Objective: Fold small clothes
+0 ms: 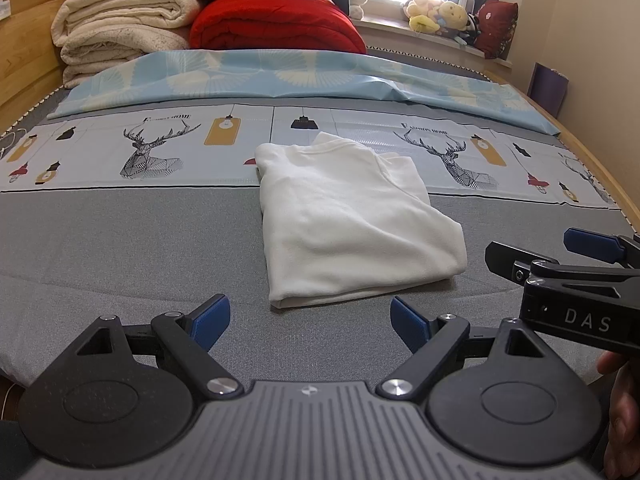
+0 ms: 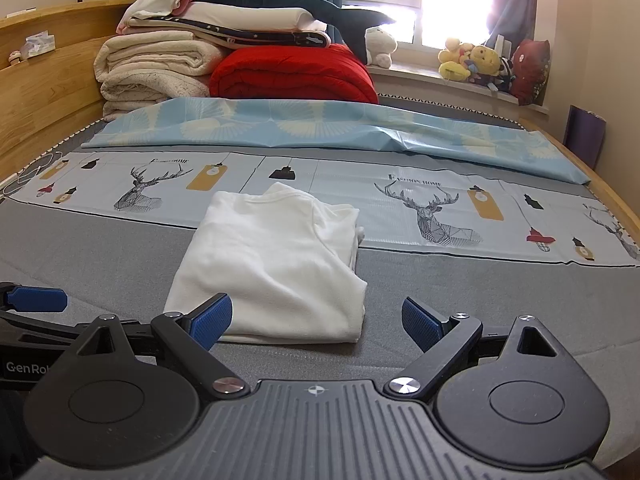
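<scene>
White garment [image 1: 352, 220] lies on the grey mattress [image 1: 120, 248], its far edge overlapping the deer-print sheet [image 1: 152, 152]. Already folded into a narrow panel, collar end away from the cameras, hem end nearest.

Left side: long edge runs straight and clean. No sleeve sticks out there; presumably tucked under or folded in, though the layers cannot be counted from this angle.

Centre: left gripper [image 1: 310, 322] hovers just short of the hem, jaws spread wide, nothing between them, not touching cloth.

Right side: fold is looser. A flap lies diagonally across the upper right, and the near right corner [image 1: 456, 256] bulges outward past the panel line. Right gripper [image 2: 318, 324] sits low over the near hem, jaws likewise wide apart and empty; its left pad [image 2: 212, 320] overlaps the hem in view, contact uncertain.

Judgement: lengthwise folds done. Left to do, likely: one crosswise fold, hem up to collar, and squaring the right corner. No other small clothes visible awaiting folding.
</scene>
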Tool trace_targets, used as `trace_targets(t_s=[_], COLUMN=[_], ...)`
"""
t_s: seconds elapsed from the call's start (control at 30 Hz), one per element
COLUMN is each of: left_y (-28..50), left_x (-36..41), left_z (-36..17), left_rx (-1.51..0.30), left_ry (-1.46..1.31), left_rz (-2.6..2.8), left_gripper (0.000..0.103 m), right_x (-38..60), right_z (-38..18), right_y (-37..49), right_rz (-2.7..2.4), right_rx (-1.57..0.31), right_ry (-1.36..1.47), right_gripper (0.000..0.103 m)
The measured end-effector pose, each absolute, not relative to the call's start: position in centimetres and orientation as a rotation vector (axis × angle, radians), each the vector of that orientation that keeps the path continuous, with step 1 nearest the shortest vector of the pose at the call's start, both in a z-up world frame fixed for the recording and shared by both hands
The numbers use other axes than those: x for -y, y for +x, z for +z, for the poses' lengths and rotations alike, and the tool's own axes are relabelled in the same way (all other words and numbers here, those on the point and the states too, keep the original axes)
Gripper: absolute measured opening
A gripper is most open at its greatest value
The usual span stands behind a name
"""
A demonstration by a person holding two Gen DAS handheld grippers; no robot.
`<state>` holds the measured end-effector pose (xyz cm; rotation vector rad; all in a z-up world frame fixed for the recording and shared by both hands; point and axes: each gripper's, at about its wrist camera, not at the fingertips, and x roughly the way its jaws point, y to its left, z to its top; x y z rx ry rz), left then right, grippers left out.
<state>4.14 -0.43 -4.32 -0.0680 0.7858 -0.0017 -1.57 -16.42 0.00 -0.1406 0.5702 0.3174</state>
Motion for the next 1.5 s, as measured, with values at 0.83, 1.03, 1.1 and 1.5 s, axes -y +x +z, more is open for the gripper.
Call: trace_targets(t_s=[0.83,1.03,1.1,1.5], left_y=[4.1,4.11,4.07,4.04], left_x=[0.37,0.38,0.35,0.47], left_z=[-4.5,-4.49,-4.53,-4.76], left_rx=[-0.789,-0.789,-0.789,-0.788], left_ry=[-0.069,-0.069,-0.069,-0.072], left_rz=[-0.002,-0.002,-0.002,-0.003], left_gripper=[0.091,0.091,0.091,0.091], right_x=[16.39,16.29,16.33,15.95], right_z=[-0.03,-0.15,-0.08,-0.5], right_y=[-1.43,-1.47,-1.41,-1.67], right_rz=[0.317,0.316,0.317,0.309], right_rx=[-0.574,-0.576,-0.576,-0.581], right_ry=[-0.138,-0.136,-0.137,-0.134], right_gripper=[0.092,0.092,0.092,0.092])
